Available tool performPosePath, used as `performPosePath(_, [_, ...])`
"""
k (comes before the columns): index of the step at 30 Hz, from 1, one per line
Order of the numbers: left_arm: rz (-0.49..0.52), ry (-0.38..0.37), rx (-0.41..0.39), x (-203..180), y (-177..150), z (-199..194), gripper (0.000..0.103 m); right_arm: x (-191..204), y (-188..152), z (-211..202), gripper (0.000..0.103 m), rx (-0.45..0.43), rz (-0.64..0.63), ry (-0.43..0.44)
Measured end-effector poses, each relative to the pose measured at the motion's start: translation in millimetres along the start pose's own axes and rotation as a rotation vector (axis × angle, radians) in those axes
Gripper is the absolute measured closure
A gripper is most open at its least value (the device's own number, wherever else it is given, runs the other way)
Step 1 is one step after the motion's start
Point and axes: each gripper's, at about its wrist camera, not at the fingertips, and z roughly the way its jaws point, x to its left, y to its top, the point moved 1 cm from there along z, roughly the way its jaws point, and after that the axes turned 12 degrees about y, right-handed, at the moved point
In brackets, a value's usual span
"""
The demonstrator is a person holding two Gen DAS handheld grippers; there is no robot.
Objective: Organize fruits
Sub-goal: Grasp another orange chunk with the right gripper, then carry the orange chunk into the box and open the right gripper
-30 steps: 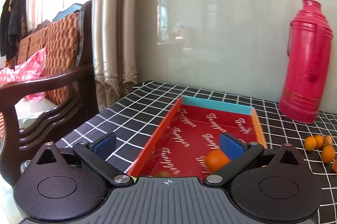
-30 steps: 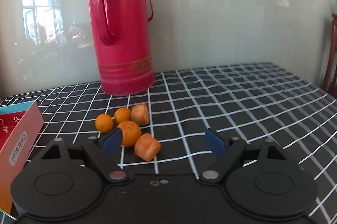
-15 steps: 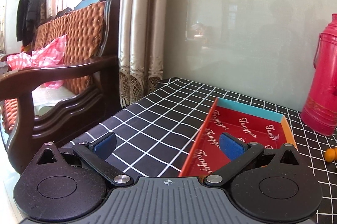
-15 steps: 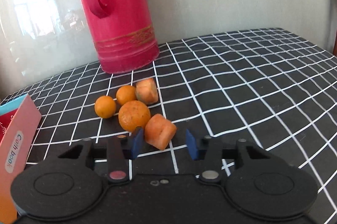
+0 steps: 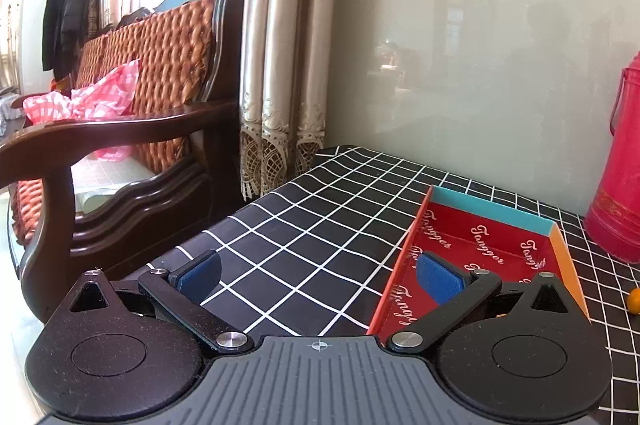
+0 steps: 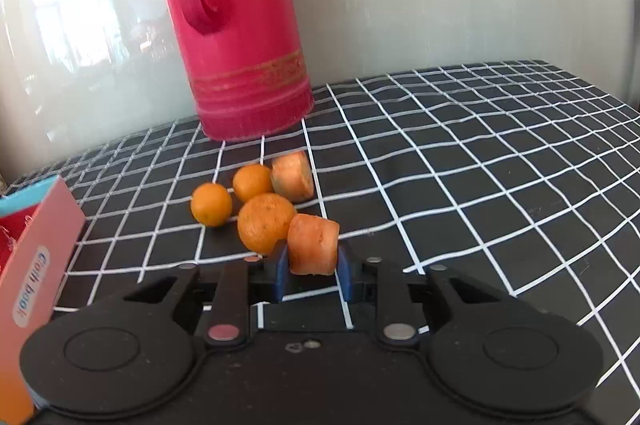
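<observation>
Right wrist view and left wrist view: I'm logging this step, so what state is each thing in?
right gripper: its jaws have just closed, now shut on the orange chunk.
orange chunk: clamped, touching the big orange.
big orange: loose on the cloth.
left gripper: open, empty.
red tray: open-topped, no fruit visible inside.
red thermos: upright.

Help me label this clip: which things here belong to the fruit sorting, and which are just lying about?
Job:
- orange chunk in the right tool
- second chunk
- three round oranges
- red tray
- left tool, open

Lying about:
- red thermos
- wooden sofa
- curtain
- hanging coat
</observation>
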Motion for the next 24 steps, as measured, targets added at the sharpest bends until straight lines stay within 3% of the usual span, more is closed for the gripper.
performPosePath(3, [-0.009,0.015,0.008,3,0,3,0.0,8,2,-11,0.086,-0.033,-0.02,0.048])
performPosePath(10, [-0.028,0.052,0.024,15,-2,9,0.0,49,1,-28,0.086,-0.065,-0.077,0.275])
performPosePath(18, [-0.036,0.091,0.022,33,-3,13,0.0,120,-17,-30,0.086,0.002,-0.212,0.551])
performPosePath(24, [-0.049,0.127,0.032,50,-4,21,0.0,172,-40,-24,0.086,0.077,-0.329,0.671])
